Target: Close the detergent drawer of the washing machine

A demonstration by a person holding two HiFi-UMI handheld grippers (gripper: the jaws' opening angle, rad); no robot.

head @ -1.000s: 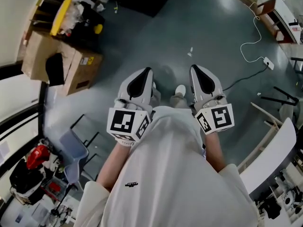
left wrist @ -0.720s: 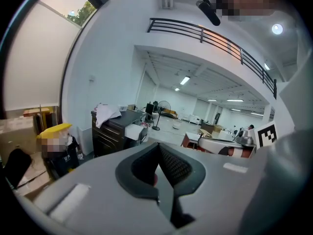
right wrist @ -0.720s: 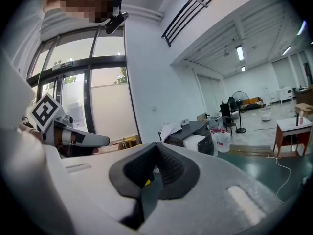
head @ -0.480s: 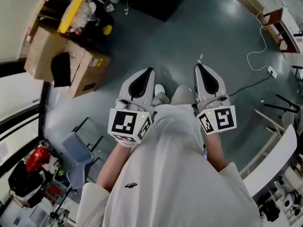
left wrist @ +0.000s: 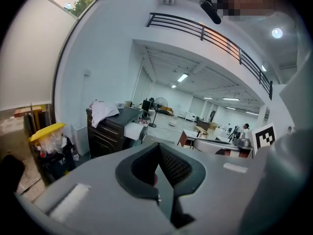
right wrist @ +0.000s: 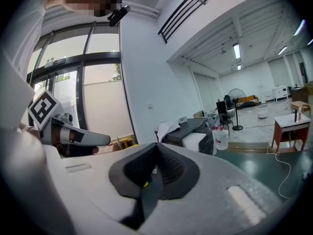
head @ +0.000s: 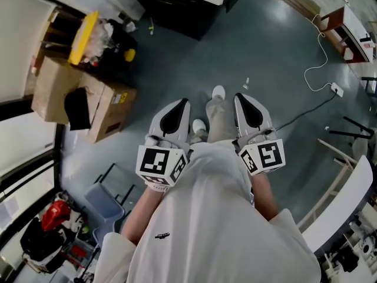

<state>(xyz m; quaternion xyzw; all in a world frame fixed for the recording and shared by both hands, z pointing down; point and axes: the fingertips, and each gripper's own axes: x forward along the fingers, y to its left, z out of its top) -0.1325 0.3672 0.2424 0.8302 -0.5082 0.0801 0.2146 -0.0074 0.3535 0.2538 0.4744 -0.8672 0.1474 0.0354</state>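
Nearest the camera, a white shirt (head: 203, 217) fills the lower middle of the head view. Both grippers are held against the person's front, pointing forward over the floor (head: 277, 52).

The left gripper (head: 183, 102) is seen with its jaws brought fully together at the tips; nothing is held between them. The right gripper (head: 240, 96) is likewise seen with its jaws pressed together and nothing gripped. A marker cube (head: 158, 163) is carried at the rear of the left gripper, and another (head: 264, 156) at the rear of the right.

Between the two grippers, a white shoe (head: 218, 91) is seen on the floor.

Further off, cardboard boxes (head: 109, 108) stand at the left, with a yellow-lidded bin (head: 82, 31) beyond them. A black cabinet (head: 177, 7) stands at the far edge of the floor. A white cable (head: 318, 46) lies at the far right.

The detergent drawer and washing machine cannot be made out in any view.
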